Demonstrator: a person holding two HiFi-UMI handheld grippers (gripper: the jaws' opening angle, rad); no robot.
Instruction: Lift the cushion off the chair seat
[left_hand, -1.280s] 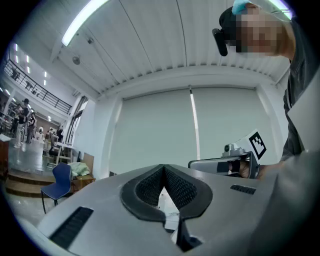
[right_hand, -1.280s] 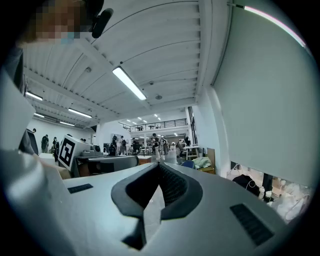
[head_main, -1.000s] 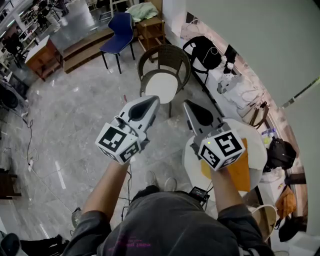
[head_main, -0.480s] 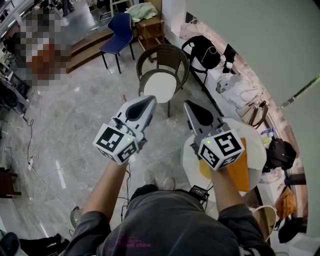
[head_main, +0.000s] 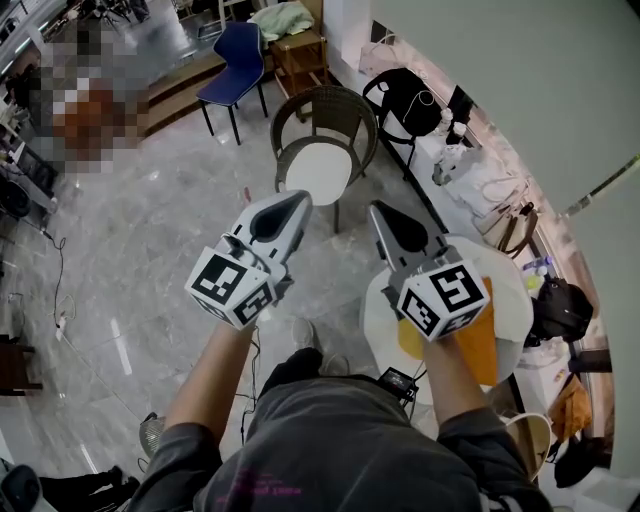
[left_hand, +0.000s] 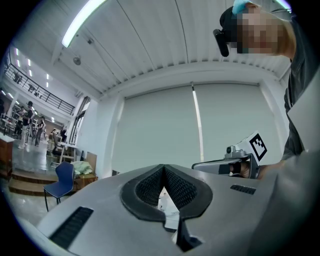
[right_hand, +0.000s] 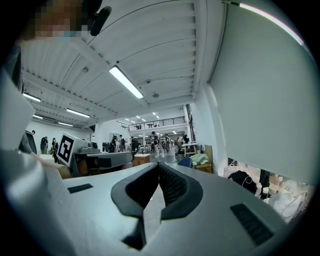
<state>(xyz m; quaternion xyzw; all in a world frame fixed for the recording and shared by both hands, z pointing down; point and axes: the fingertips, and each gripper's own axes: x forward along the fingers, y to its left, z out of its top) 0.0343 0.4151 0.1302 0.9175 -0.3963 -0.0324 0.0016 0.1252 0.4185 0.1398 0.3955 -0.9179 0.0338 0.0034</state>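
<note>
In the head view a brown wicker chair (head_main: 325, 115) stands on the marble floor ahead, with a round white cushion (head_main: 319, 175) on its seat. My left gripper (head_main: 302, 200) is held level, short of the chair and just below the cushion in the picture, shut and empty. To its right, my right gripper (head_main: 376, 210) is also shut with nothing in it. The left gripper view shows the meeting fingertips (left_hand: 163, 167) against a pale wall. The right gripper view shows closed fingertips (right_hand: 158, 164) and the hall beyond; the chair is hidden there.
A round white table (head_main: 510, 280) with an orange sheet (head_main: 478, 335) sits under my right arm. A blue chair (head_main: 237, 62) and a wooden stand (head_main: 300, 55) are at the back. Black and white bags (head_main: 420, 105) line the right wall. Cables (head_main: 55, 290) trail on the left floor.
The chair and cushion have slid slightly up and left in the head view. The right gripper has shifted a little; a foot now shows lower between my arms.
</note>
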